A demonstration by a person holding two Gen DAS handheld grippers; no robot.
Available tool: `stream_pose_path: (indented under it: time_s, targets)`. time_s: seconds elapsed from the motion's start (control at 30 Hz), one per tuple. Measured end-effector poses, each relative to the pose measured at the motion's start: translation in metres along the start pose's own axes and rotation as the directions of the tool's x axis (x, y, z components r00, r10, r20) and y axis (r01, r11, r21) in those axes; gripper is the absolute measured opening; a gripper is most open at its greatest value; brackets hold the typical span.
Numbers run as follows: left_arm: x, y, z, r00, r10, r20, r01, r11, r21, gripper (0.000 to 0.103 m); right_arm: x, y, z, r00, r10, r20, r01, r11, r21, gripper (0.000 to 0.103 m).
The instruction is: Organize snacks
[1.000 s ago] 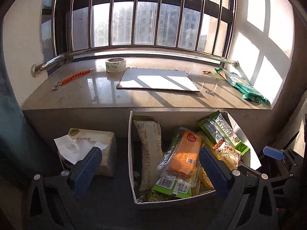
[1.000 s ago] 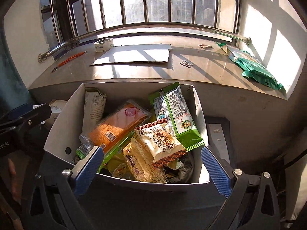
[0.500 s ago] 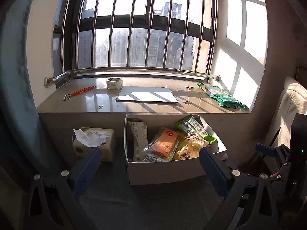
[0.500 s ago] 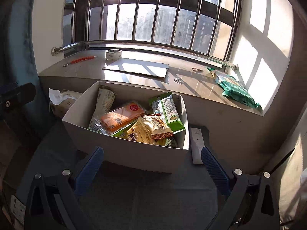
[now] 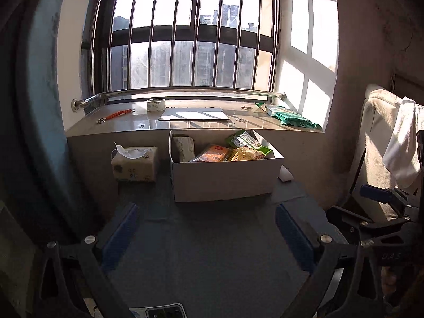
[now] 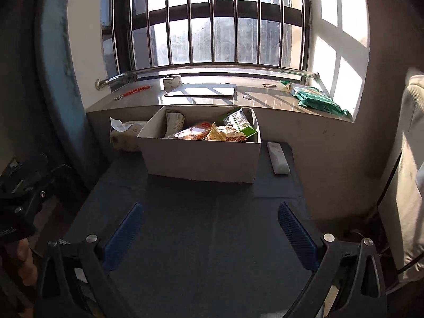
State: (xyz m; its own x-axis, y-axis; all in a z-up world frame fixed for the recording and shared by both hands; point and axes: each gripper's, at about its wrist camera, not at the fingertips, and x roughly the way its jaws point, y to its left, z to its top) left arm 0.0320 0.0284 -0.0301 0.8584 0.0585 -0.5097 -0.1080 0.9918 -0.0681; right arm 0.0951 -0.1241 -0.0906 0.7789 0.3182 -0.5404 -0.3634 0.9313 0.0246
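Both tools empty. Left tool (image 5: 206,235) has its jaws spread wide, nothing between them; right tool (image 6: 210,234) likewise wide, low in frame over the dark counter (image 6: 212,238).

The snacks sit in the white cardboard box (image 6: 201,160) at centre frame, below the windowsill (image 5: 148,124): orange packet (image 5: 212,153), yellow packet (image 5: 245,154), green packet (image 5: 242,139), pale bag (image 5: 182,145) upright at the box's left end. Tissue box (image 5: 135,165) just left of it, white remote (image 6: 277,157) just right.

My judgement: packing looks done and I am stood off from the box. A green pack (image 6: 316,98) lies on the sill, upper right; whether it belongs to the task I cannot tell. If so, the right tool reaches up for it.
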Motion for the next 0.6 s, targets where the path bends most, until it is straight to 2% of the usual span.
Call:
stream_pose_path:
  time_s: [0.07,0.13,0.2,0.3,0.6]
  targets:
    - [-0.003,-0.005,-0.005,1.000,-0.001,-0.013,0.001,1.000,0.006,0.103,-0.010,0.005,-0.010,1.000,-0.023,0.014,0.023,1.000,-0.003,0.103]
    - [-0.008,-0.007,-0.006,1.000,-0.018,-0.008,0.018,1.000,-0.006,0.103,-0.014,0.009,-0.014,1.000,-0.011,0.009,0.011,1.000,-0.025,0.103]
    - [-0.013,-0.008,-0.006,1.000,-0.006,0.002,0.006,1.000,-0.019,0.103,-0.018,0.011,-0.014,1.000,-0.009,0.019,0.009,1.000,-0.025,0.103]
    - [-0.016,-0.012,-0.003,1.000,0.023,0.011,-0.023,1.000,0.009,0.103,-0.024,0.009,-0.014,1.000,-0.007,0.028,0.008,1.000,-0.017,0.103]
    - [-0.009,-0.015,-0.003,1.000,0.026,-0.010,-0.026,0.999,0.025,0.103,-0.025,0.001,-0.014,1.000,-0.002,0.024,0.002,1.000,0.003,0.103]
